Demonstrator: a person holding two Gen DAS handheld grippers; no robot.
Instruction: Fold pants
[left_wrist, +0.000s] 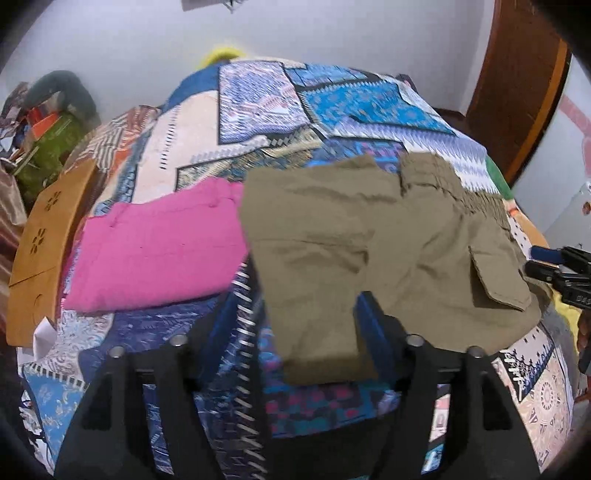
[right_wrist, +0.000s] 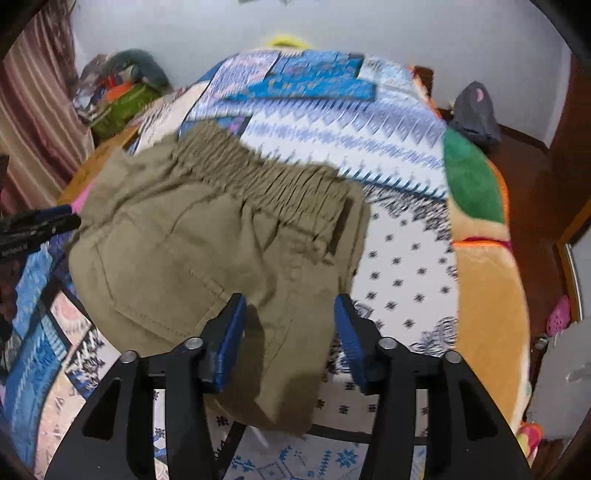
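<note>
Olive-khaki cargo pants (left_wrist: 373, 251) lie partly folded on the patterned bedspread (left_wrist: 258, 122), elastic waistband to the far right, a flap pocket (left_wrist: 498, 280) near the right edge. My left gripper (left_wrist: 295, 325) is open, its fingers either side of a pant-leg hem. My right gripper (right_wrist: 290, 321) is open over the near edge of the pants (right_wrist: 207, 240), with the waistband (right_wrist: 258, 173) beyond it. Each gripper shows at the edge of the other's view: the right gripper (left_wrist: 561, 269) and the left gripper (right_wrist: 37, 225).
A folded pink garment (left_wrist: 155, 251) lies left of the pants. A wooden board (left_wrist: 40, 251) stands at the bed's left edge, with clutter and a green bag (left_wrist: 48, 147) behind. An orange and green blanket (right_wrist: 484, 258) covers the bed's right side; a wooden door (left_wrist: 524, 81) is beyond.
</note>
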